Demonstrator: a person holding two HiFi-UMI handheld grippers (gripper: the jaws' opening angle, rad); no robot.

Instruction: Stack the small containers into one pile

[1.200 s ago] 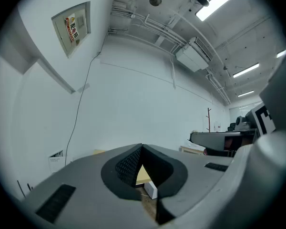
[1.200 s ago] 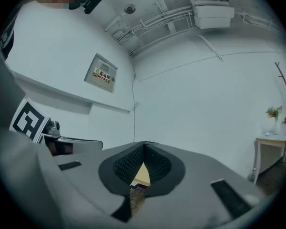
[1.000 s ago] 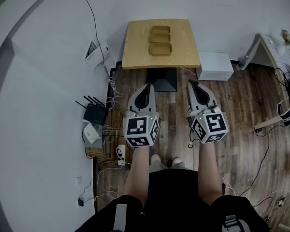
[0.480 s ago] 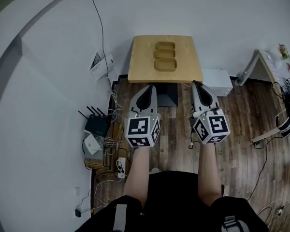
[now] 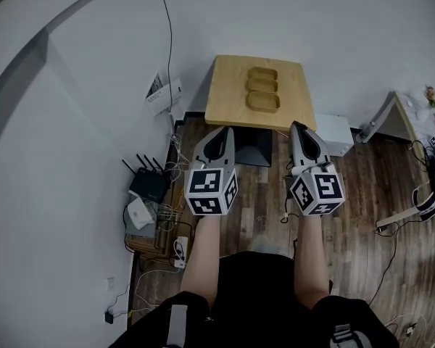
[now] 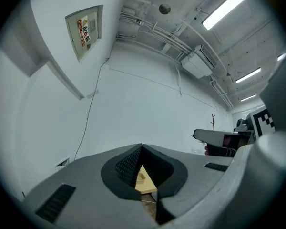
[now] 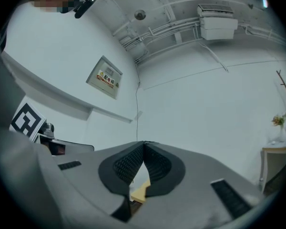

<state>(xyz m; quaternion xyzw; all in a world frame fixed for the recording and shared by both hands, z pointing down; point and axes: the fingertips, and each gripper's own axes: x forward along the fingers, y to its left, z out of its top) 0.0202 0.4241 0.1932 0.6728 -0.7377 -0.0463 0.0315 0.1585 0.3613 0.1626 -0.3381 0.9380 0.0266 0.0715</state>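
Observation:
Three small shallow wooden containers lie in a row on a small wooden table (image 5: 228, 96): the far one (image 5: 263, 74), the middle one (image 5: 263, 86) and the near one (image 5: 264, 101). None is stacked. My left gripper (image 5: 222, 130) and right gripper (image 5: 297, 126) are held side by side over the floor, just short of the table's near edge, jaws closed tip to tip and empty. In the left gripper view the left gripper (image 6: 142, 147) frames a sliver of the table (image 6: 144, 181) with a container on it. The right gripper (image 7: 144, 143) shows a table corner (image 7: 140, 191).
A black table base (image 5: 254, 148) stands on the wood floor between the grippers. A white box (image 5: 336, 133) sits right of the table. A router (image 5: 151, 185), adapters and cables crowd the floor at left. Another small table (image 5: 400, 112) stands far right. A white wall lies behind.
The table with the three containers has come closer to both grippers, as the person moved forward. Both grippers stay shut and side by side.

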